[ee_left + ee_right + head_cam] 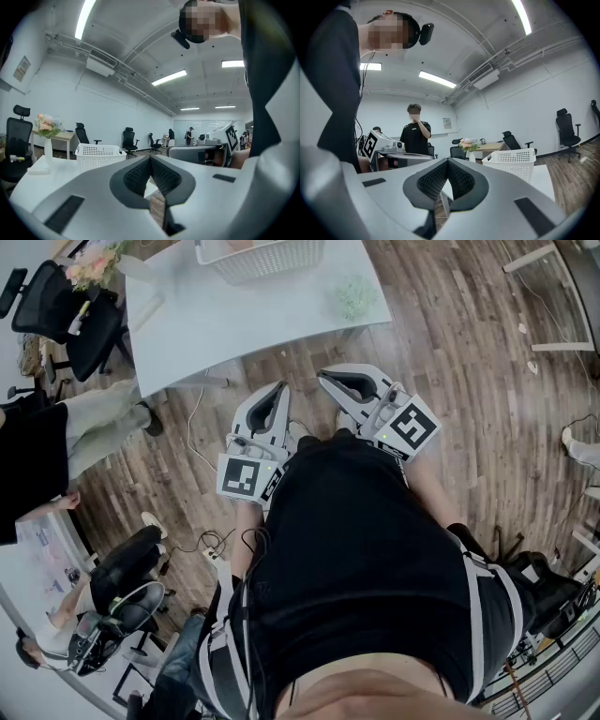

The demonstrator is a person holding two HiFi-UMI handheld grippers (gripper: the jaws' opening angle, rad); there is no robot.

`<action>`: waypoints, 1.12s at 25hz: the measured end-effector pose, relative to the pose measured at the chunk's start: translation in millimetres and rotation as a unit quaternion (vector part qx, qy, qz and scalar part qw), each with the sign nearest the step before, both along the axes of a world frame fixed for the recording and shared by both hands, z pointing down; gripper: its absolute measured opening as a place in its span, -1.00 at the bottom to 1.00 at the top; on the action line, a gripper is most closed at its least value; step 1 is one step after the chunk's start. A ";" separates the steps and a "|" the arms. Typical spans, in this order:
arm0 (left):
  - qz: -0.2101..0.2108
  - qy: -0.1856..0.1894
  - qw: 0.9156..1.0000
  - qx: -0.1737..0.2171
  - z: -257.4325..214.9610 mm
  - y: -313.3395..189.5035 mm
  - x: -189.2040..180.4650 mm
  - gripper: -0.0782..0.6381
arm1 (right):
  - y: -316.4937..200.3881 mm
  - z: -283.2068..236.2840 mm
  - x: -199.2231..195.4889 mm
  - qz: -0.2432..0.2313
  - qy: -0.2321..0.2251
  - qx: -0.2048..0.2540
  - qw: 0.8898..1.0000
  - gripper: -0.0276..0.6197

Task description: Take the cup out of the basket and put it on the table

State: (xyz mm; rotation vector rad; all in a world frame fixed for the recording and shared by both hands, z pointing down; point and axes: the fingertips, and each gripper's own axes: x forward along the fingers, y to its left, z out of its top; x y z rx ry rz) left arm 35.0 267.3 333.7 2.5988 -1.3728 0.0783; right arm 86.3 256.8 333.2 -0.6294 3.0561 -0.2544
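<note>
The white slotted basket [267, 259] stands at the far side of the pale table [234, 324]; it also shows in the left gripper view [100, 154] and the right gripper view [512, 161]. I cannot make out a cup inside it; only a pinkish patch shows at the top edge of the head view. Both grippers are held close to the person's body over the wooden floor, short of the table. The left gripper [278, 390] [150, 159] has its jaws together and empty. The right gripper [323, 378] [447, 161] is likewise shut on nothing.
A pale green lumpy thing [356, 296] lies on the table's right part. A vase of flowers [48, 131] stands at the table's left end. Black office chairs [75, 315] and a seated person's legs [103, 418] are at the left. Another person [415, 136] stands further off.
</note>
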 end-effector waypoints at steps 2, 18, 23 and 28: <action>0.001 0.002 1.000 0.000 -2.2 -0.7 6.9 -0.73 | -1.8 -1.8 6.1 0.002 -0.001 0.001 1.000 -0.86; -0.014 0.007 1.000 -0.009 -3.0 -2.6 43.6 -0.72 | -9.4 -1.2 40.4 0.005 -0.020 -0.008 1.000 -0.86; -0.025 0.015 1.000 -0.010 -1.0 -6.7 63.2 -0.72 | -12.8 1.3 60.3 0.000 -0.019 -0.008 1.000 -0.86; -0.039 0.017 0.999 -0.009 -1.3 -9.1 80.0 -0.73 | -15.6 7.1 77.7 -0.007 -0.002 -0.004 1.000 -0.86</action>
